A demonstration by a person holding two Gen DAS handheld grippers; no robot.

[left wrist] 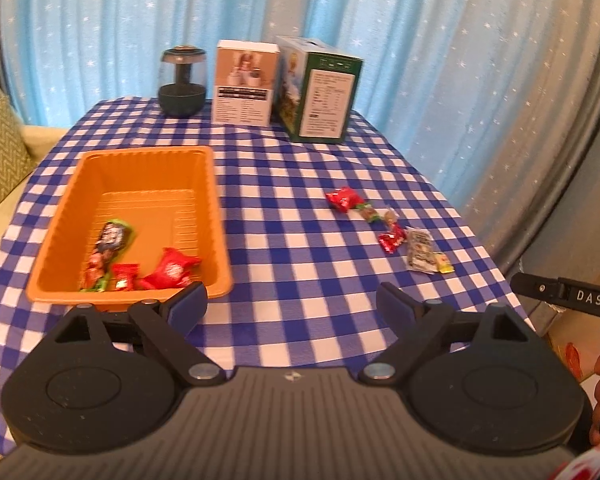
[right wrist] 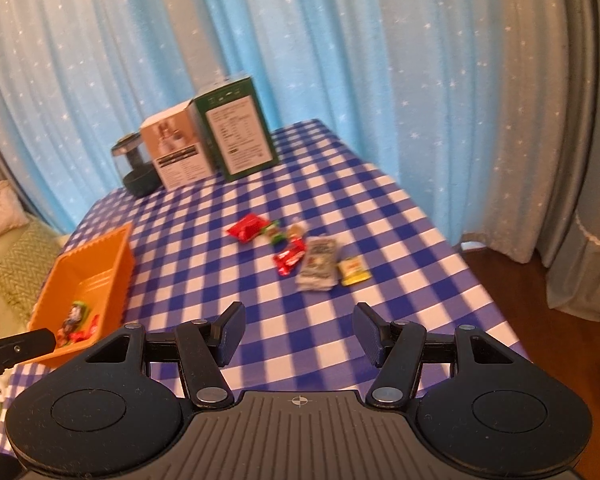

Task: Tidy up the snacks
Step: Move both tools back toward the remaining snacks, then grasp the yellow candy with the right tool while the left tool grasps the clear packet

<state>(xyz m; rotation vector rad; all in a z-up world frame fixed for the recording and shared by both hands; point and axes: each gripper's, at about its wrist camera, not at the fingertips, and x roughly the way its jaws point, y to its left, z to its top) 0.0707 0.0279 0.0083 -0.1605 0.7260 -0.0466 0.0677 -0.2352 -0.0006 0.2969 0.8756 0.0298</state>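
Partly done: four or so snacks already in the orange bin point(left wrist: 140, 184), just ahead-left of the left claw point(left wrist: 288, 304). Left to move: a loose row of about six packets point(right wrist: 300, 254) on the desk point(left wrist: 300, 240), ahead of the right claw point(right wrist: 299, 334), running diagonally away to the left. Grey packet point(right wrist: 318, 264) lying flat, long axis pointing roughly away. Both claws spread, pinching nothing.

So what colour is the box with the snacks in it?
Orange. The box shows best in the left wrist view.
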